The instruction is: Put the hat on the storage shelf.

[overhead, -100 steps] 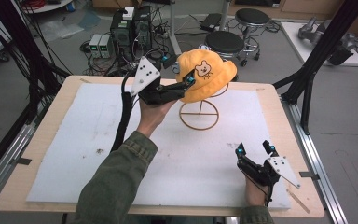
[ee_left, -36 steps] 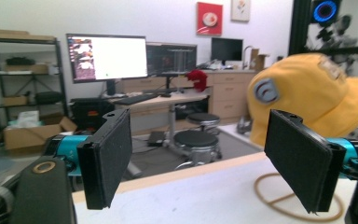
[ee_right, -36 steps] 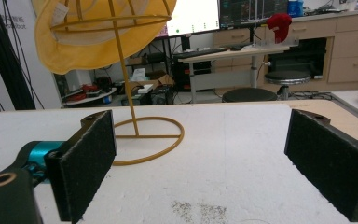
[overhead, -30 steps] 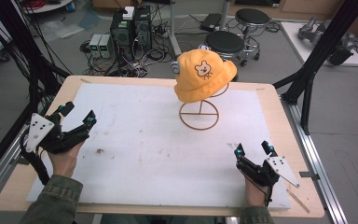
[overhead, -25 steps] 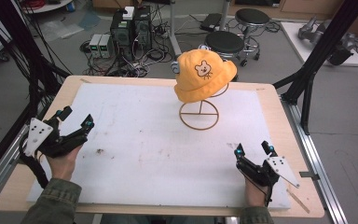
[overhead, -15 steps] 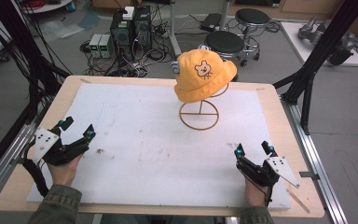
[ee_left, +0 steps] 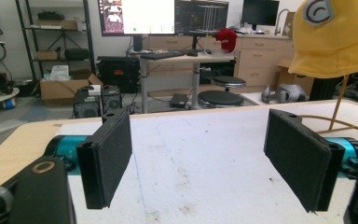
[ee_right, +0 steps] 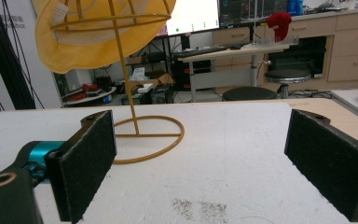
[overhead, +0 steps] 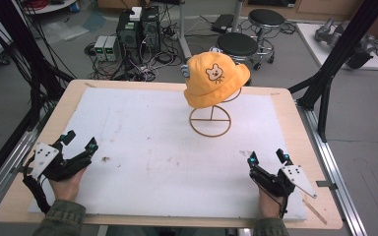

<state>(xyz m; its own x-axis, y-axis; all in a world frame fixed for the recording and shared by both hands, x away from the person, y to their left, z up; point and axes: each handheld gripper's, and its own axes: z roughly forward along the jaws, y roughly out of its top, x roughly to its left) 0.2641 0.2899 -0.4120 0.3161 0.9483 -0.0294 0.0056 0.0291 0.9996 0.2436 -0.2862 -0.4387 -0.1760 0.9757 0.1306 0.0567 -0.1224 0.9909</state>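
An orange bucket hat (overhead: 215, 78) with a bear face sits on top of a thin gold wire stand (overhead: 210, 121) at the back middle of the white mat. Its brim hangs in the left gripper view (ee_left: 335, 39) at upper right and in the right gripper view (ee_right: 98, 32) at upper left, over the stand's ring base (ee_right: 144, 140). My left gripper (overhead: 80, 144) rests open near the mat's front left, nothing between its pads (ee_left: 107, 156). Open and empty as well, my right gripper (overhead: 267, 156) lies at the front right, pads (ee_right: 84, 161) wide apart.
The white mat (overhead: 147, 147) covers a wooden table (overhead: 24, 196) framed by black struts. Beyond the far edge stand stools (overhead: 237, 44), computer cases (overhead: 138, 27) and tangled cables. A desk with monitors (ee_left: 140, 16) lies farther off.
My left gripper let go of the hat on the stand, drew back to the front left of the mat and keeps sliding nearer the front edge. The right gripper stays put.
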